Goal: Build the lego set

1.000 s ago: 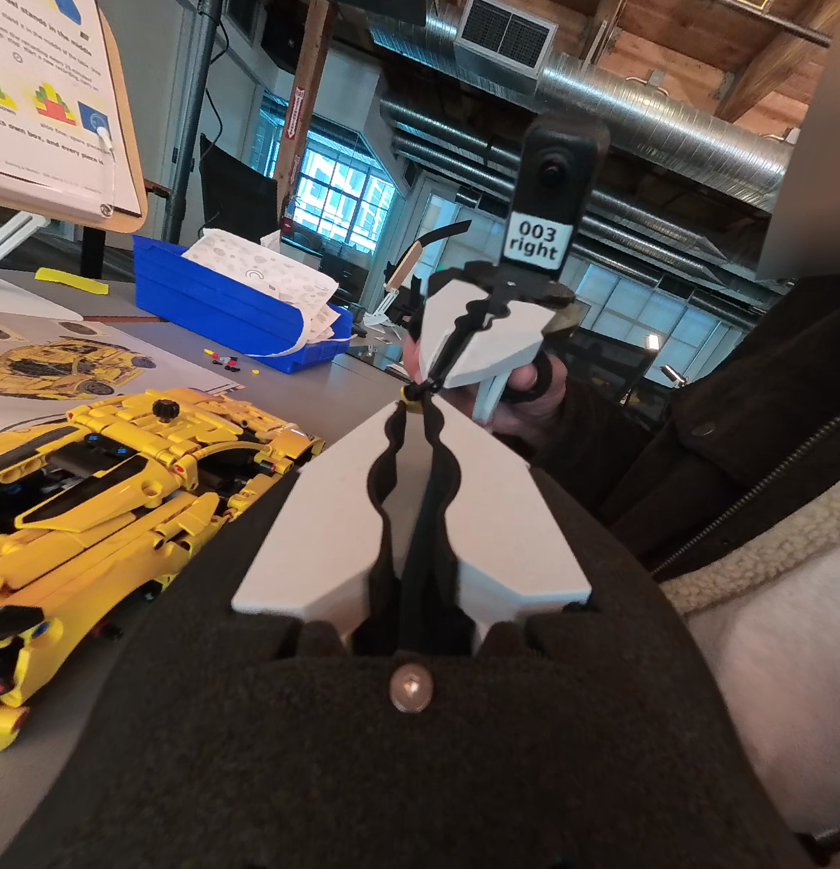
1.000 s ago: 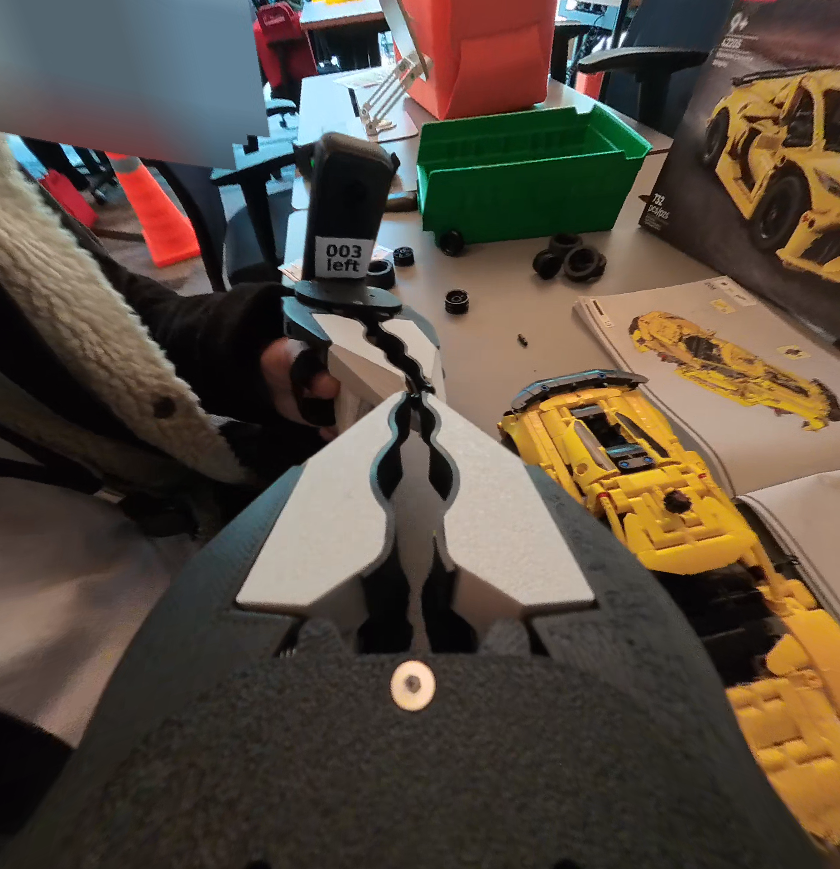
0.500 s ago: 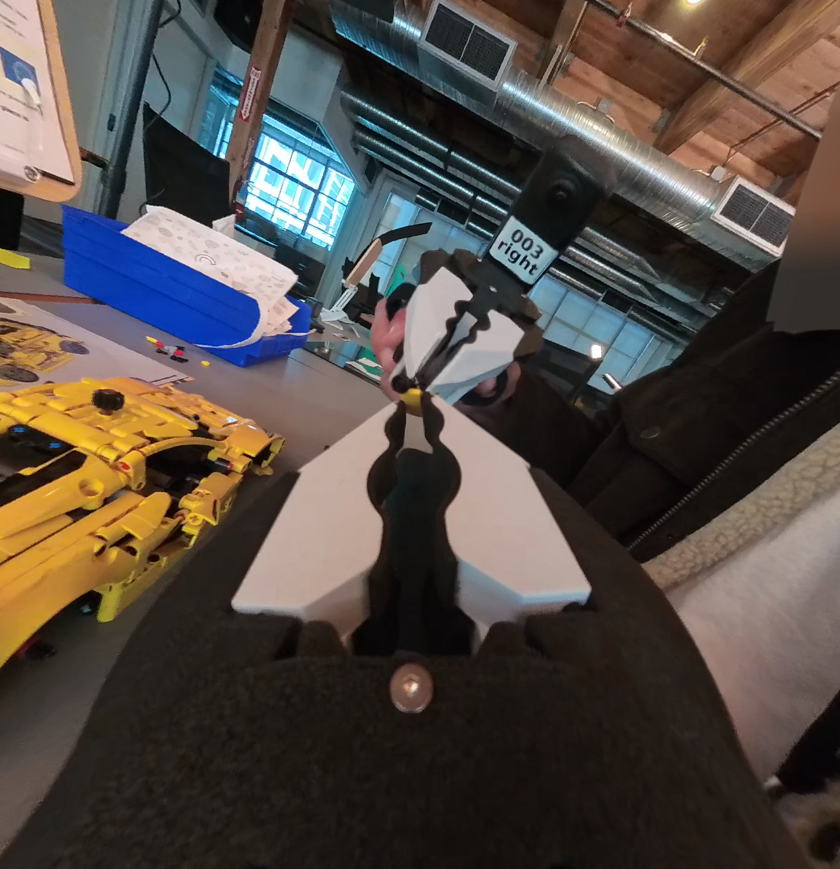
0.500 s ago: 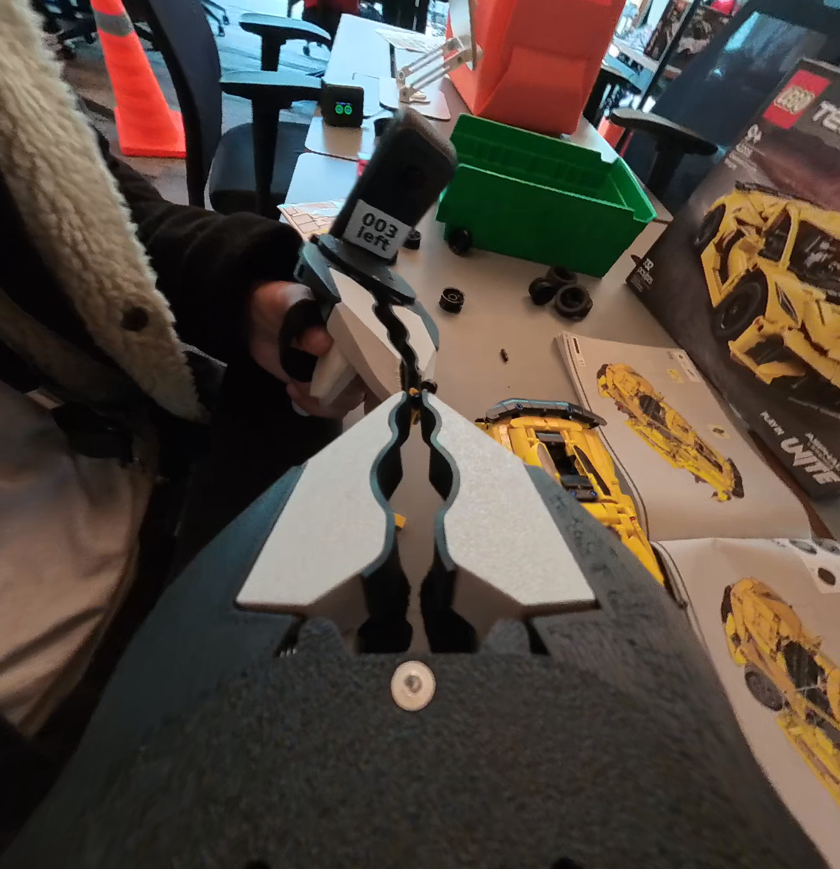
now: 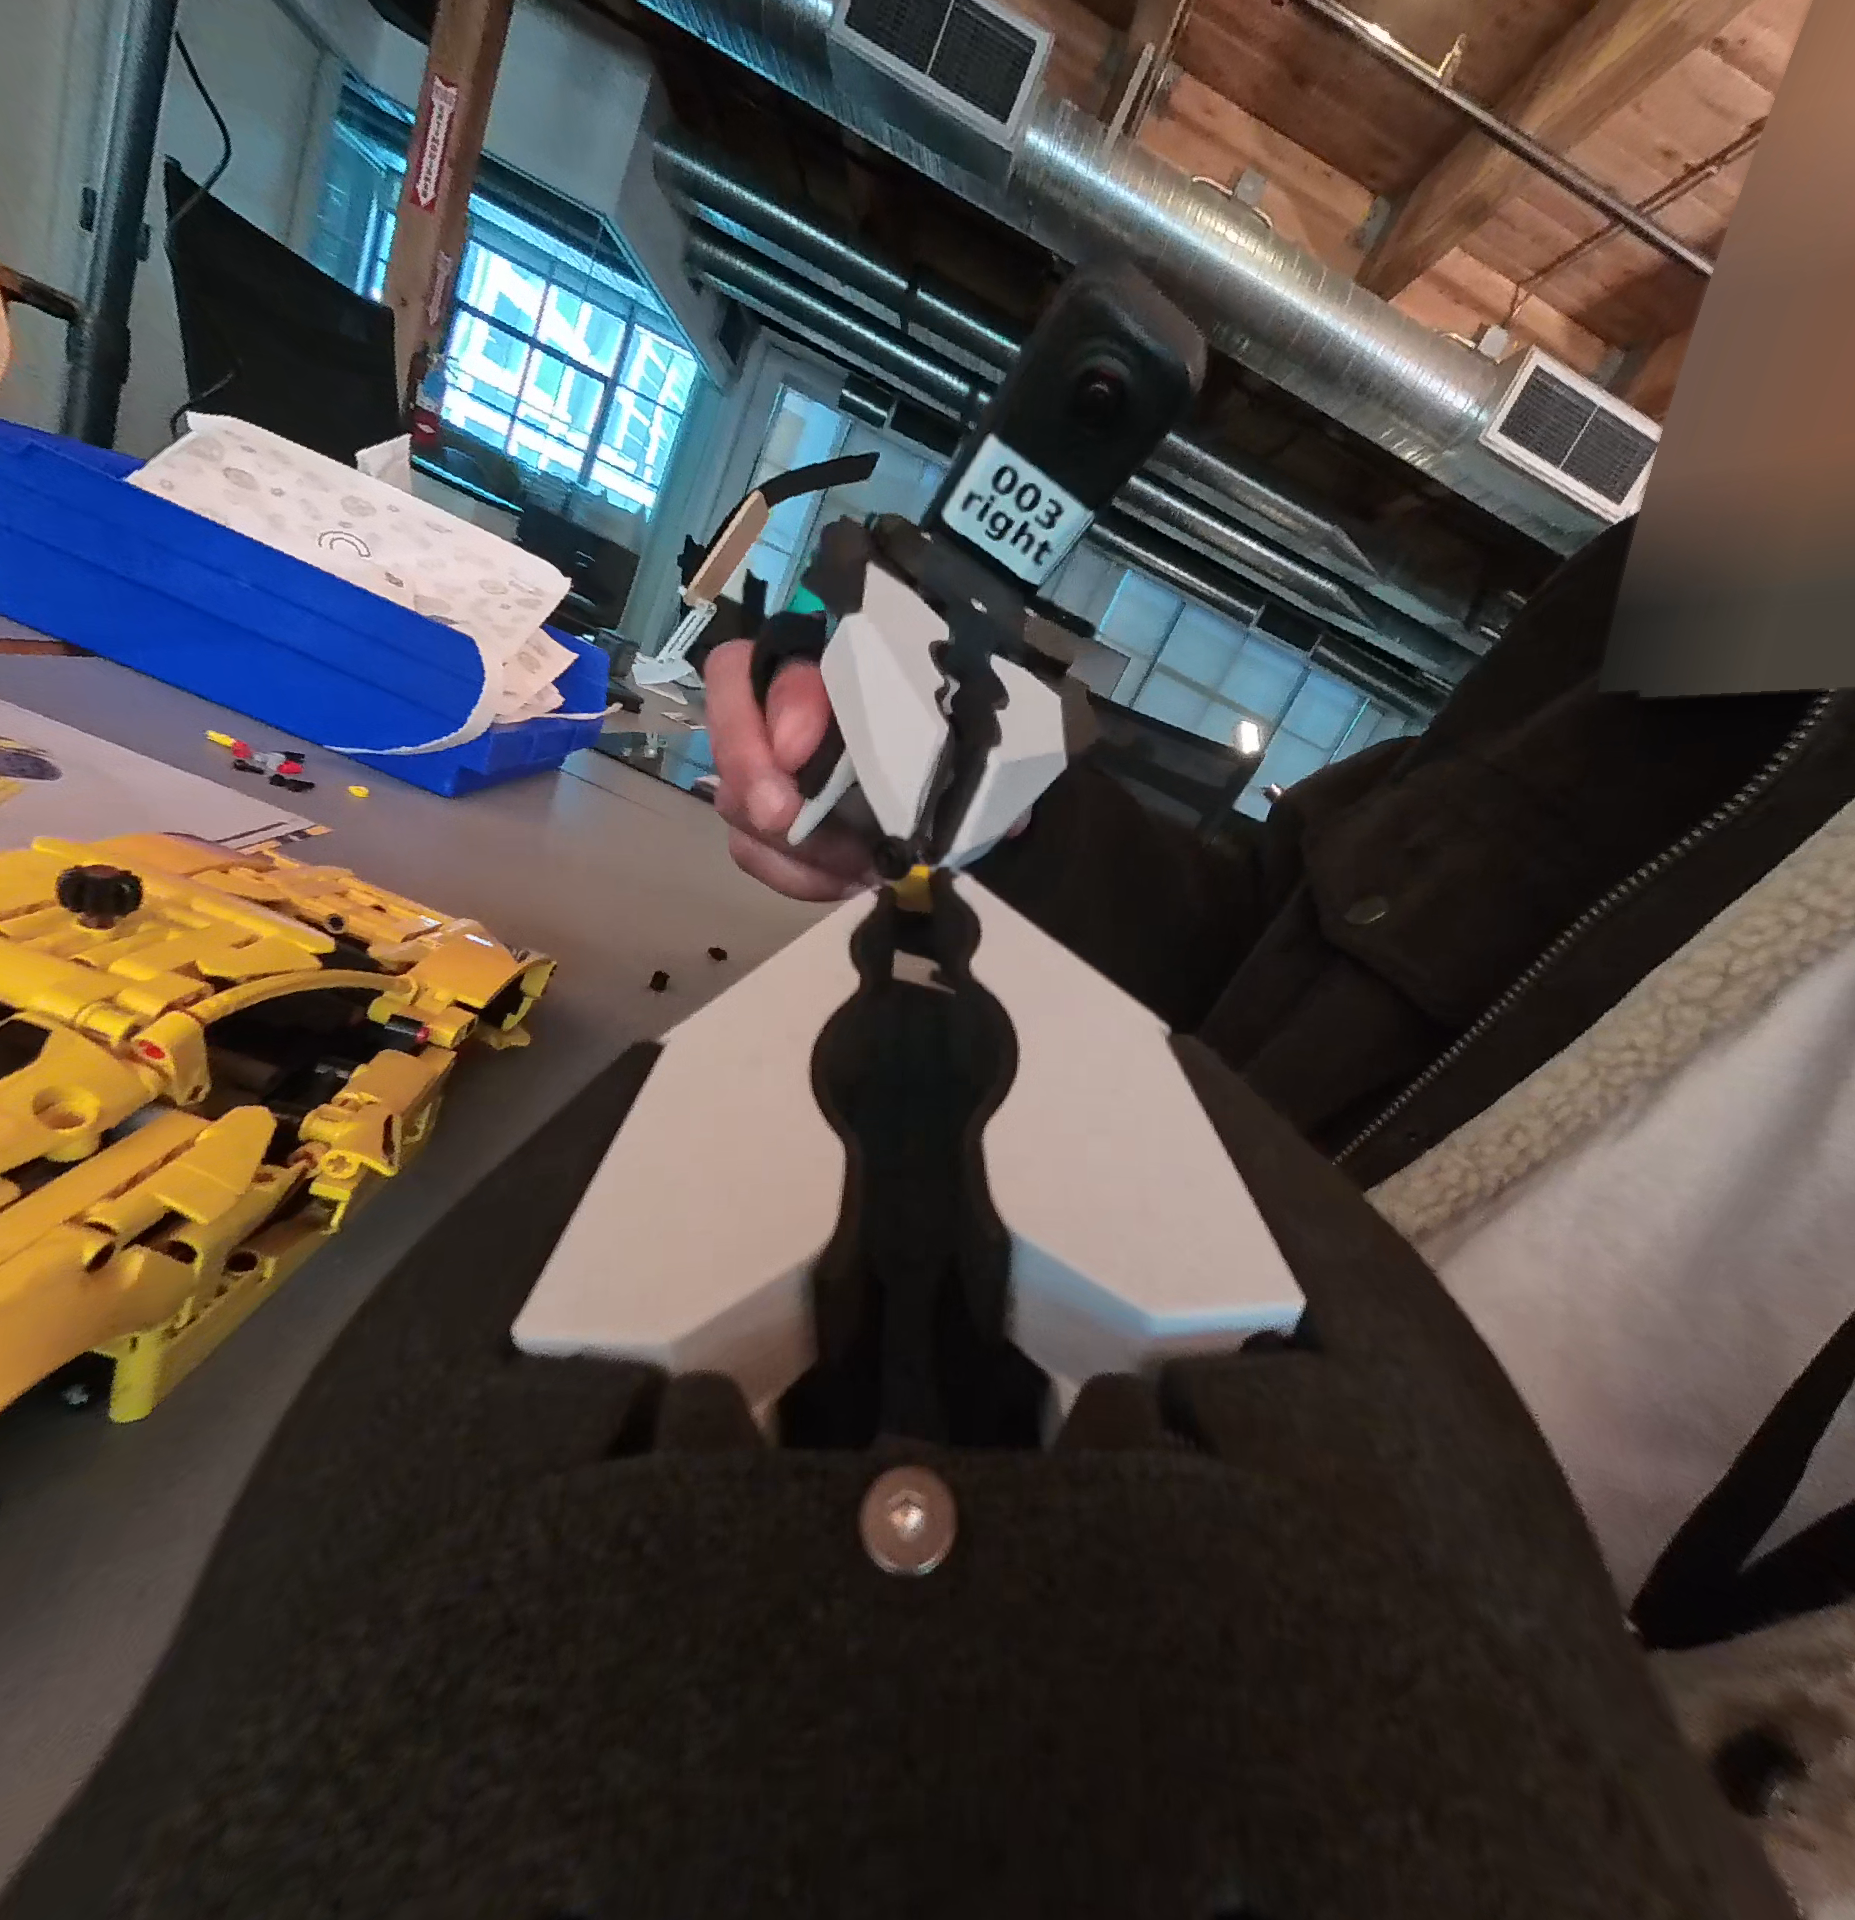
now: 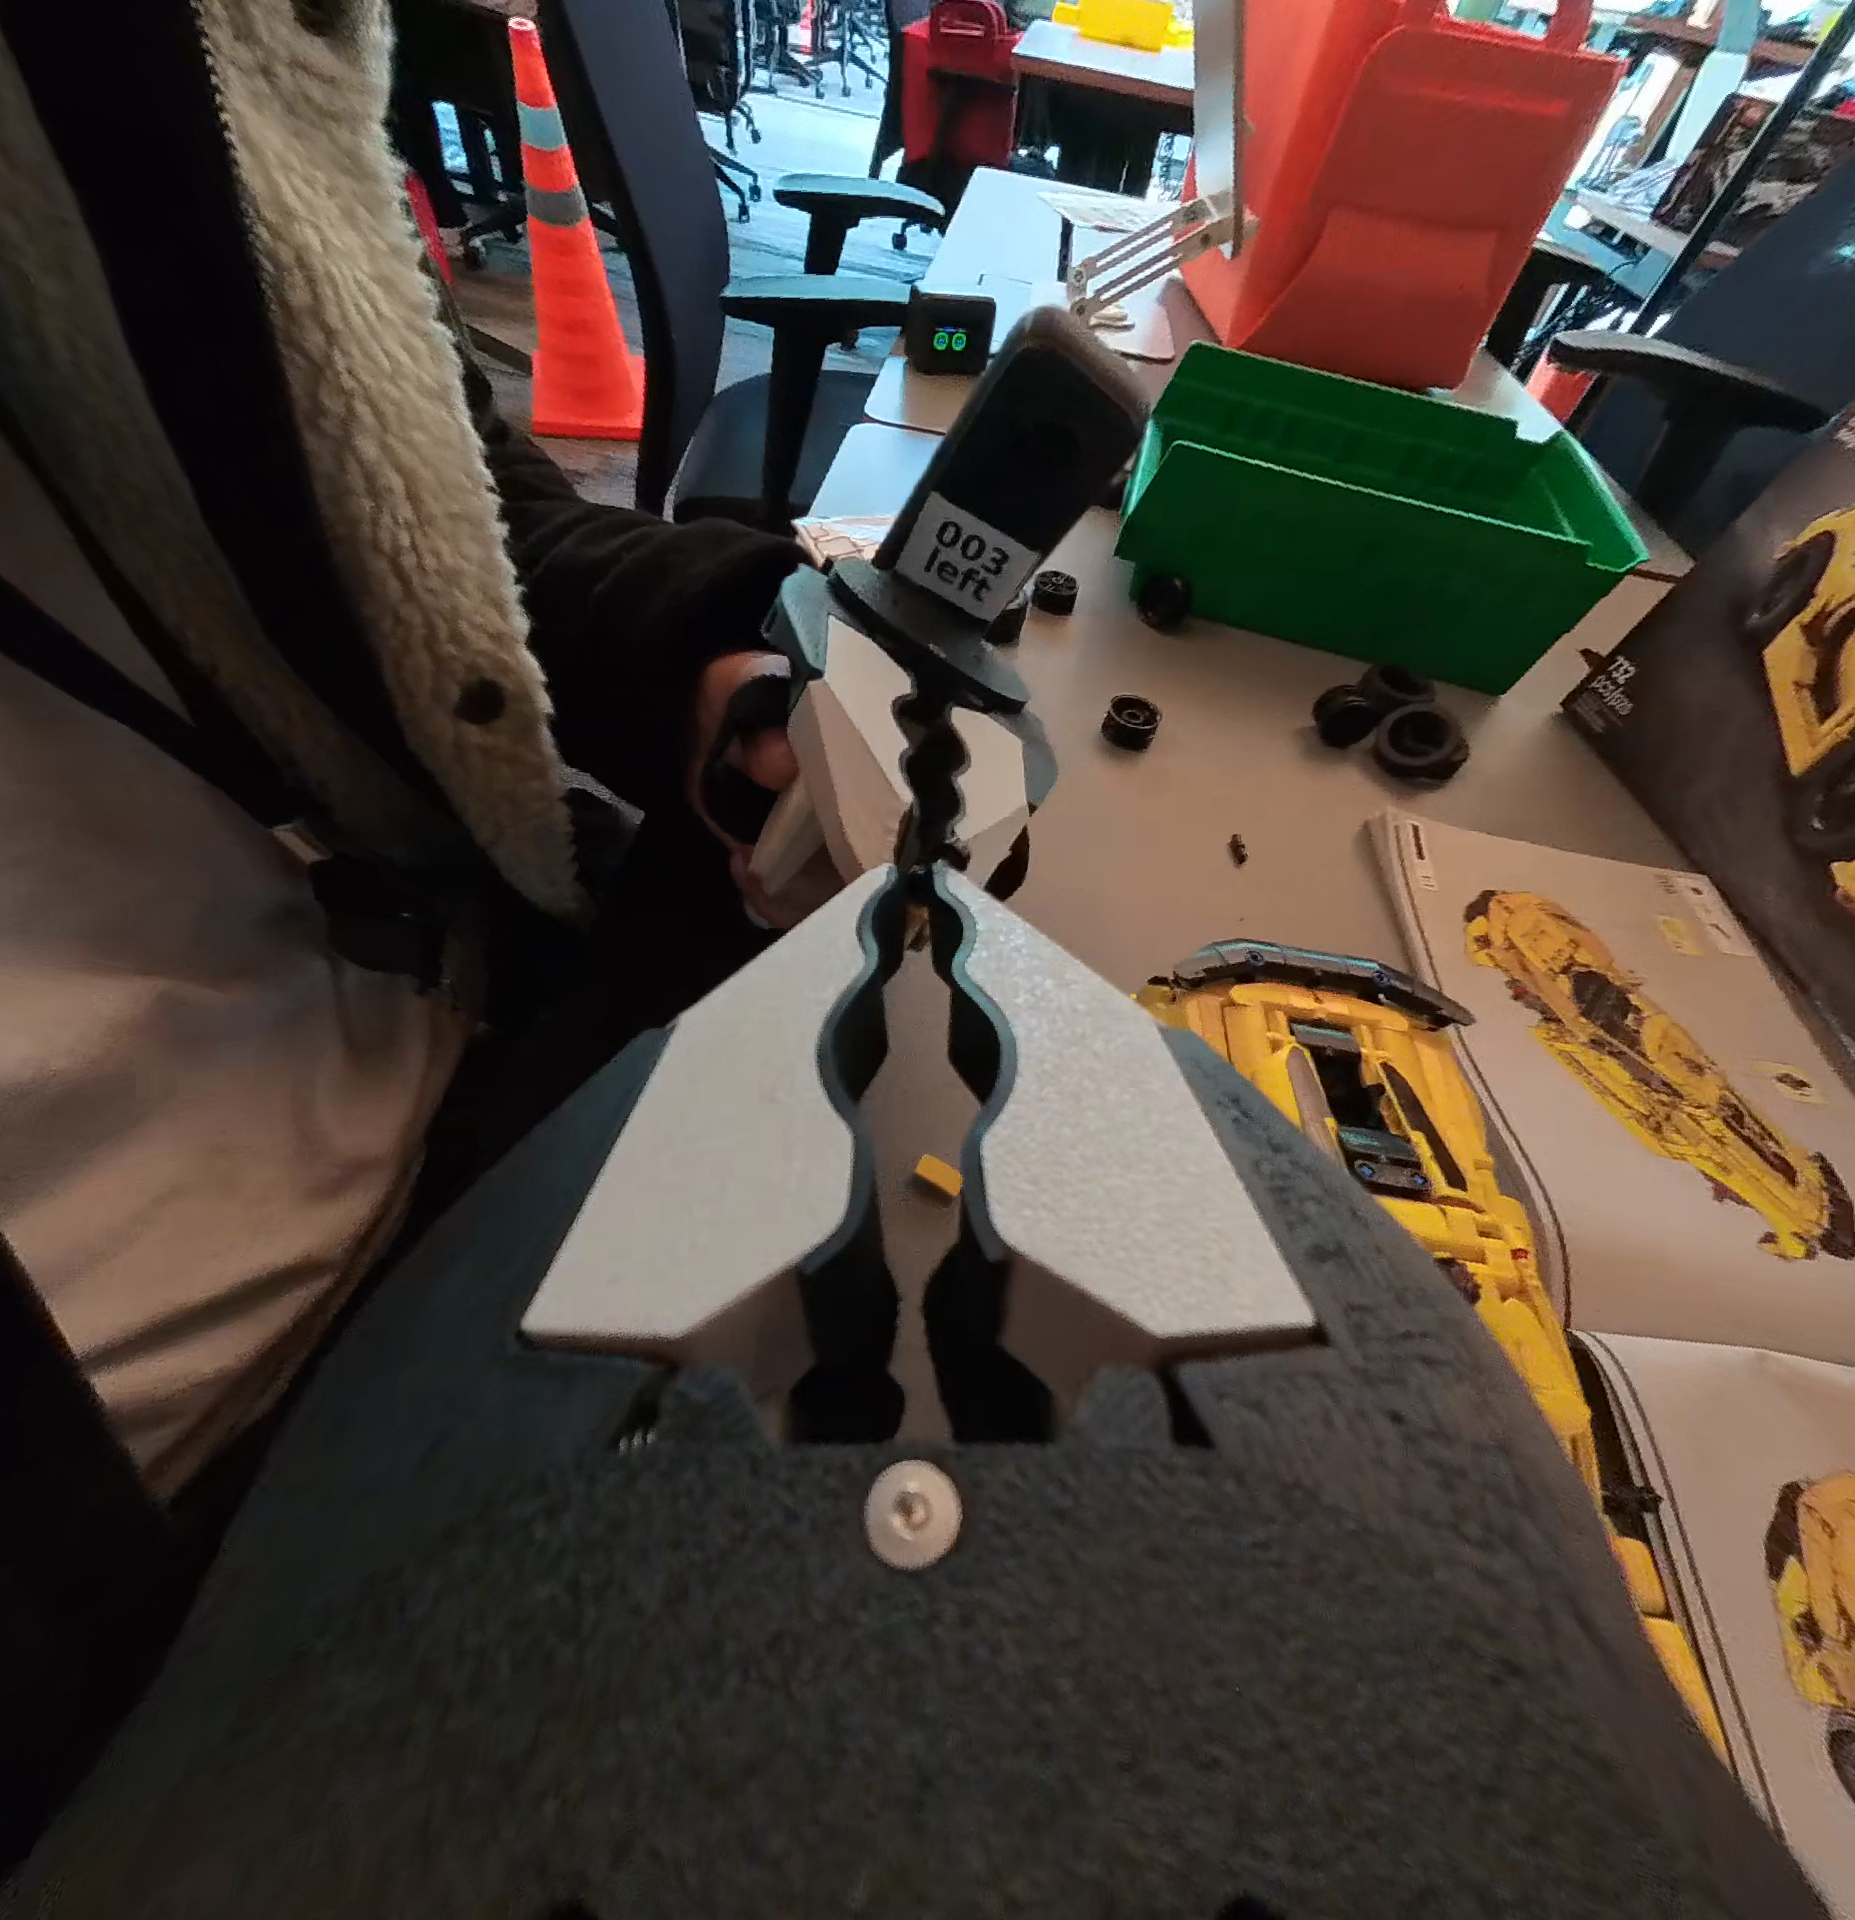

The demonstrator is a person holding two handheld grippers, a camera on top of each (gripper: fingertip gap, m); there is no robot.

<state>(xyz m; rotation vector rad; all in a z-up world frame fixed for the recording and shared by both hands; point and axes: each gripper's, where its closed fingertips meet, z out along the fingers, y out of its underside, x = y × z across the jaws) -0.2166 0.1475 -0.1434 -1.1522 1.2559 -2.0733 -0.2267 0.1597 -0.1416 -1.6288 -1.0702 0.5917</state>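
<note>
Grey table (image 6: 1193, 831) under wooden rafters (image 5: 1318, 125); both grippers pinch one small yellow piece (image 5: 910, 894).

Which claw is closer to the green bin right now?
Left. The left claw lies between the right claw and the green bin; the right claw meets it tip to tip, farther from the bin.

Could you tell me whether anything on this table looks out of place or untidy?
Mostly loose parts: black rubber tyres lie scattered beside the green plastic bin, and tiny coloured pieces sit loose by the blue plastic bin. Nothing looks damaged.
</note>
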